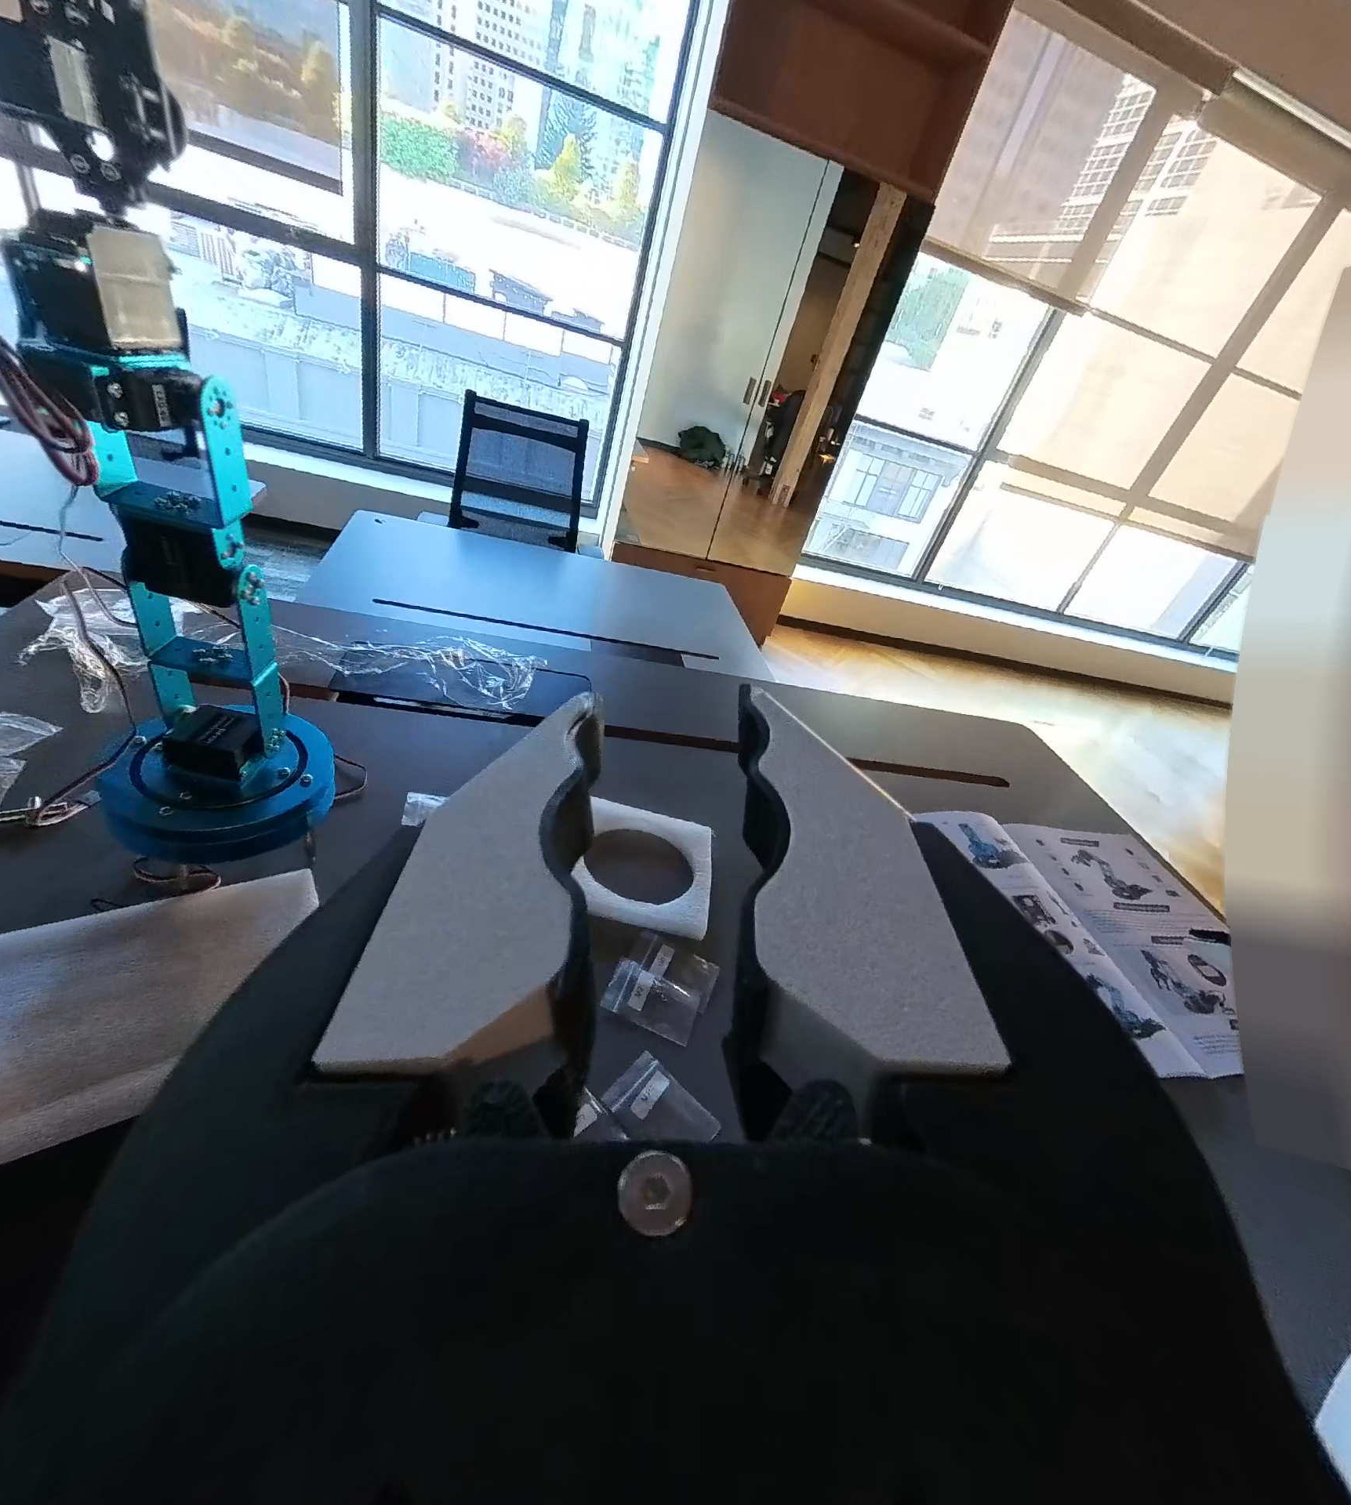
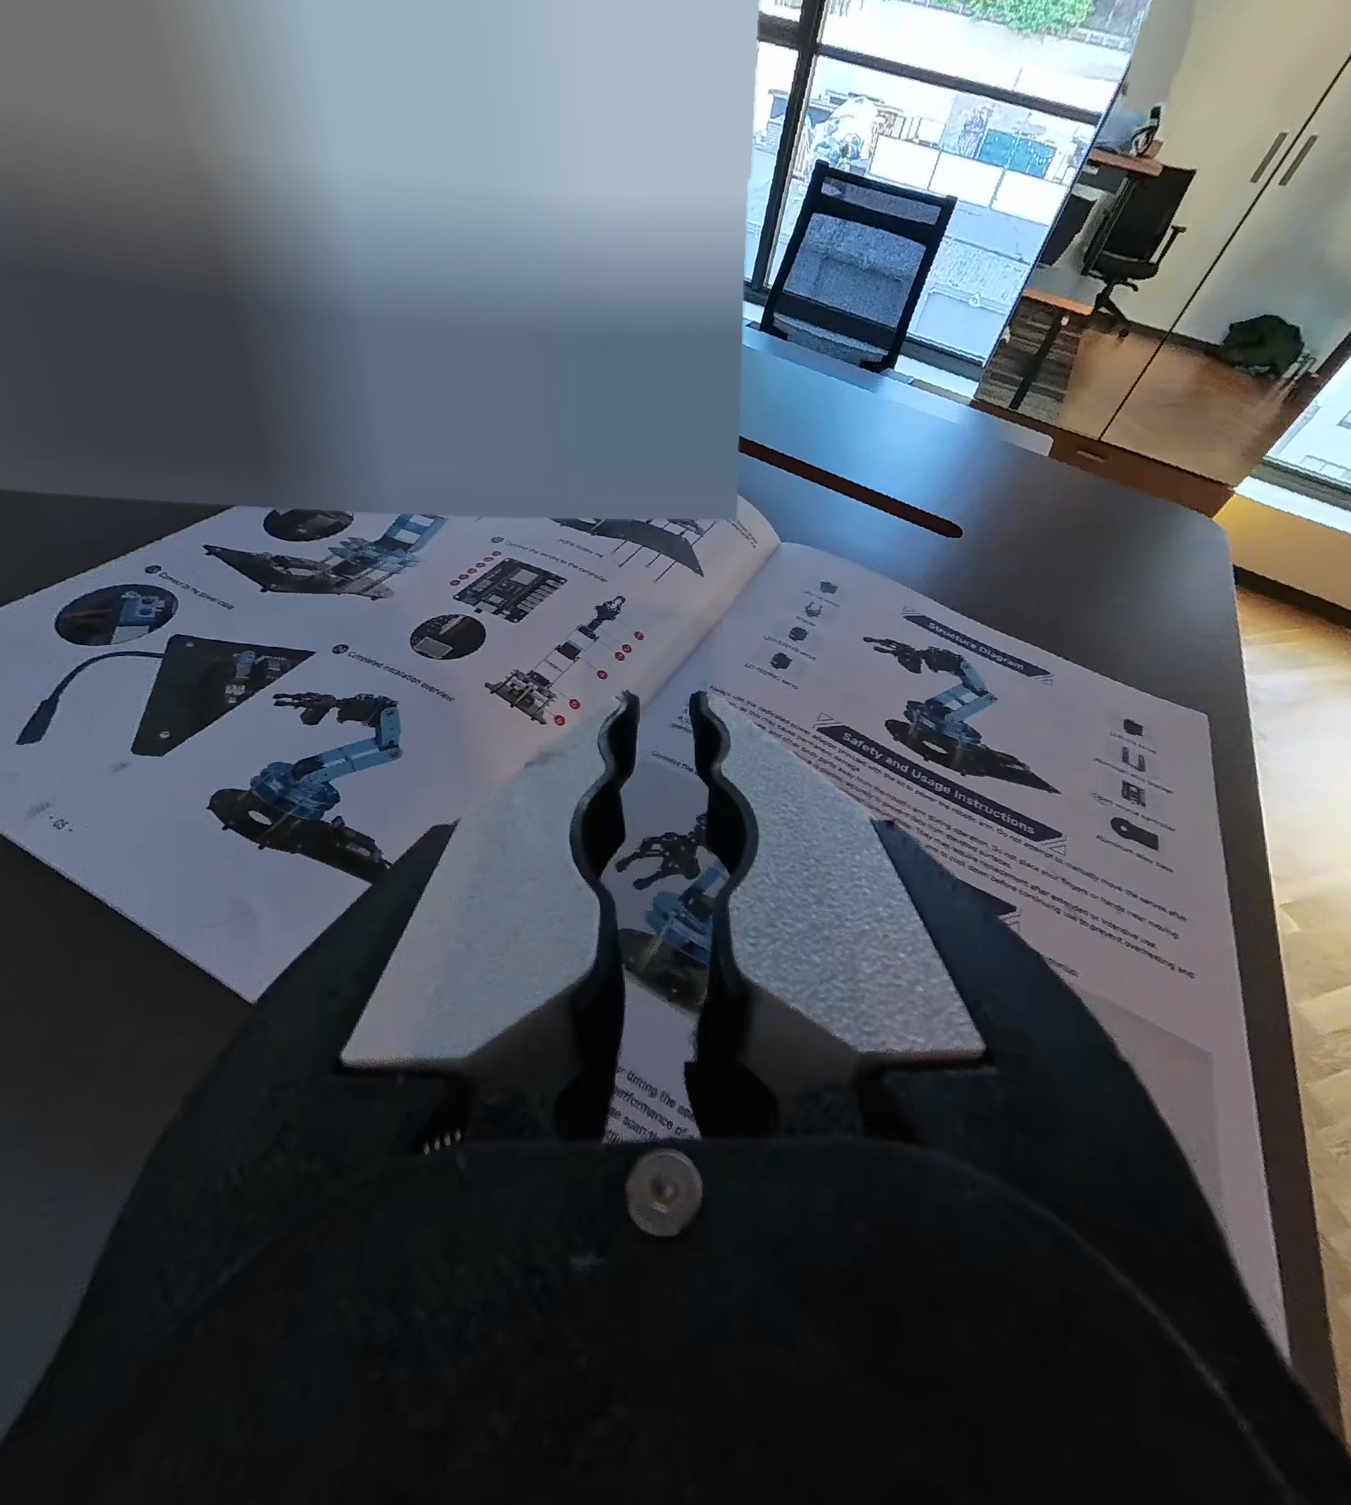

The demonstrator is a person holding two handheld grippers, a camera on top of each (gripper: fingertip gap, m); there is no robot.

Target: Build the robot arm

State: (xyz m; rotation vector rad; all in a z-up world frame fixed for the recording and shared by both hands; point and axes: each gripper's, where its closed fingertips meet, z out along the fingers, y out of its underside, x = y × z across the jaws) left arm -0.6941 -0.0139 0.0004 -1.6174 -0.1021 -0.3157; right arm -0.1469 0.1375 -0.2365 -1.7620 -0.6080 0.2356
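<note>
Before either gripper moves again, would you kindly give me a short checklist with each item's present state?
1. Left gripper open, holding nothing: ok.
2. Right gripper holding nothing, jaws slightly apart: ok.
3. White square foam piece with a round hole visible between the left fingers: ok.
4. Small clear plastic bags contents identifiable: cannot tell.
5. Open illustrated instruction booklet flat on the dark table: ok.
6. Blue metal robot arm kit standing apart from the left gripper: ok.

Open illustrated booklet [image 2: 378,700] flat on dark table, small clear bags [image 1: 660,989] beside white foam square [image 1: 643,871]
</note>
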